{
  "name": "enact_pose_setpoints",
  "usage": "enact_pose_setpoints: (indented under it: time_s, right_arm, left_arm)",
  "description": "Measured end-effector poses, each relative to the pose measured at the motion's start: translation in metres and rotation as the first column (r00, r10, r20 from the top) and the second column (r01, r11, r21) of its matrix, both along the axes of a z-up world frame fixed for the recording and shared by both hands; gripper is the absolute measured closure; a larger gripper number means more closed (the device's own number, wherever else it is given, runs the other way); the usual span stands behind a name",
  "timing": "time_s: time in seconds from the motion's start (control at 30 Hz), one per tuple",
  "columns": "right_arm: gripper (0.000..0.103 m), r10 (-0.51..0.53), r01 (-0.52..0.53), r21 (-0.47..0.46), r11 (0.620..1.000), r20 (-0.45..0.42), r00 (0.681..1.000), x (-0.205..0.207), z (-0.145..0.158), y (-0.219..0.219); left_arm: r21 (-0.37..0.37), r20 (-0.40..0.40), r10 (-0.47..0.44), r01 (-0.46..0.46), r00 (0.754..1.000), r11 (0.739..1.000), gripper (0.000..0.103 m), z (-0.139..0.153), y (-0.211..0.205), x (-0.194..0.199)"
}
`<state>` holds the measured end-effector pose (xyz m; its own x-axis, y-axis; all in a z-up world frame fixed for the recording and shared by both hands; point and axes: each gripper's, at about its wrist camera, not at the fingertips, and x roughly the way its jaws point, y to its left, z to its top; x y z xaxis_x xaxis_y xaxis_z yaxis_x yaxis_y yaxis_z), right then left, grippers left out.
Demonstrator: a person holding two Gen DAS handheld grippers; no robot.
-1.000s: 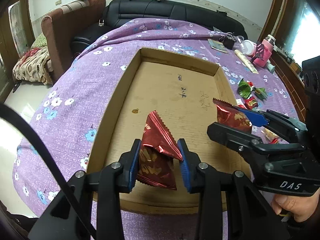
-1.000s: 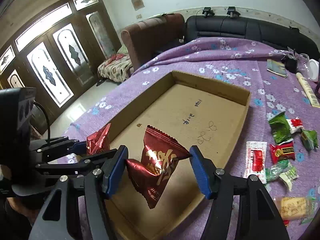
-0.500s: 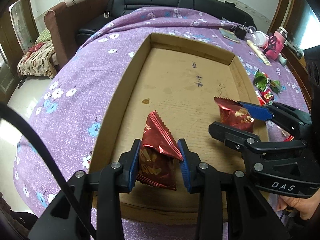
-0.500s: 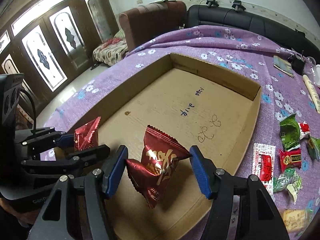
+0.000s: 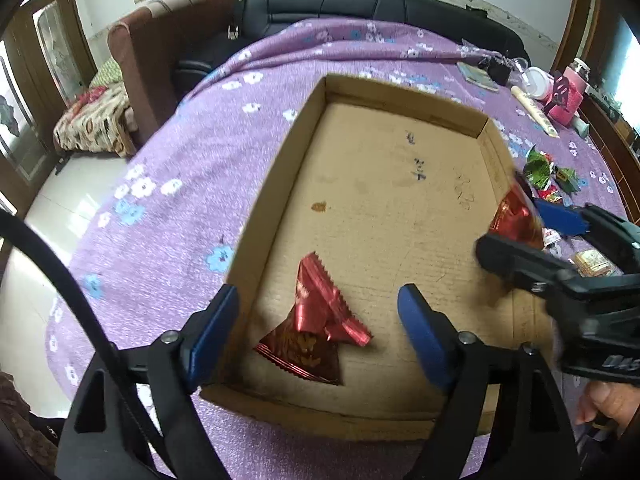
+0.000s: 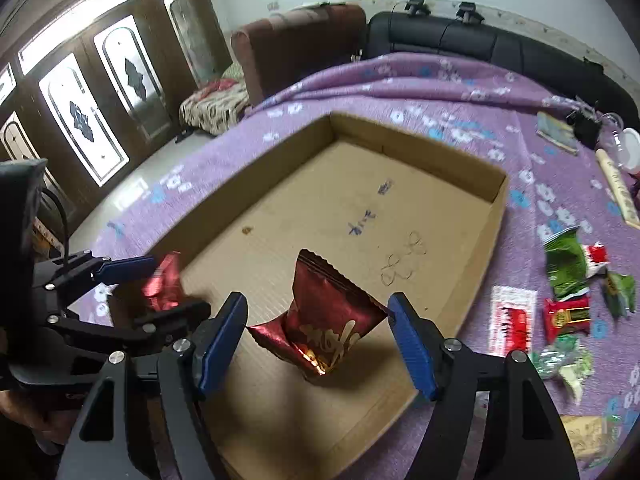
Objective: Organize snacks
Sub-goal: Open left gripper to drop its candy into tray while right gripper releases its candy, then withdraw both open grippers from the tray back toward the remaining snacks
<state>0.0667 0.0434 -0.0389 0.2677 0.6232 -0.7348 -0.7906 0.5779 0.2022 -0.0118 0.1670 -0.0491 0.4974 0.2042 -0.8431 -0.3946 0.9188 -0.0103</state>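
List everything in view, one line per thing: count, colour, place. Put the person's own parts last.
box: one, brown cardboard, on the cloth.
red packets: two, one on the box floor near the front wall, one between the right pads.
loose snacks: several, green, red and white, on the cloth right of the box.
cloth: one, purple with flowers.
sofa: one, black, behind.
left hand-held gripper: jaws just opened, clear of its packet.
right hand-held gripper: jaws just opened further.
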Motion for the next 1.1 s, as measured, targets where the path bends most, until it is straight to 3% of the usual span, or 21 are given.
enact_pose_setpoints:
  time_s: [0.13, 0.27, 0.67, 0.83, 0.93, 0.97, 1.03, 1.07, 1.1]
  right_arm:
    - [0.023, -0.030, 0.028, 0.091, 0.995, 0.019, 0.999, -0.006, 0.024, -0.023]
    - [0.022, -0.068, 0.065, 0.123, 0.990, 0.025, 0.997, -0.007, 0.036, -0.042]
    - [0.022, -0.215, 0.212, 0.204, 0.956, -0.011, 0.977, -0.003, 0.036, -0.098]
    - [0.022, -0.319, 0.314, 0.258, 0.914, -0.024, 0.948, -0.001, 0.035, -0.131]
    - [0.022, -0.439, 0.411, 0.337, 0.847, 0.005, 0.899, -0.003, 0.044, -0.157]
    - [0.021, -0.489, 0.449, 0.393, 0.803, 0.003, 0.872, -0.006, 0.050, -0.171]
    - [0.007, -0.588, 0.522, 0.501, 0.691, -0.032, 0.808, -0.012, 0.061, -0.203]
    - [0.000, -0.642, 0.560, 0.554, 0.615, -0.060, 0.764, -0.015, 0.066, -0.222]
    - [0.000, -0.663, 0.572, 0.586, 0.574, -0.079, 0.745, -0.016, 0.070, -0.233]
  left_arm:
    - [0.015, 0.025, -0.006, 0.006, 1.000, 1.000, 0.020, 0.010, -0.006, -0.004]
    - [0.022, 0.041, -0.011, 0.010, 0.999, 1.000, 0.020, 0.018, -0.011, -0.006]
    - [0.057, 0.072, -0.031, 0.027, 0.997, 0.998, 0.020, 0.032, -0.031, -0.014]
    - [0.062, 0.075, -0.058, 0.053, 0.996, 0.997, 0.020, 0.033, -0.044, -0.015]
    - [0.064, 0.080, -0.075, 0.070, 0.994, 0.995, 0.020, 0.035, -0.053, -0.016]
    - [0.065, 0.081, -0.080, 0.075, 0.993, 0.995, 0.020, 0.036, -0.056, -0.016]
    - [0.070, 0.089, -0.096, 0.090, 0.991, 0.993, 0.020, 0.039, -0.064, -0.016]
    - [0.071, 0.091, -0.100, 0.094, 0.991, 0.993, 0.020, 0.040, -0.067, -0.017]
    - [0.072, 0.096, -0.110, 0.104, 0.989, 0.992, 0.020, 0.041, -0.071, -0.017]
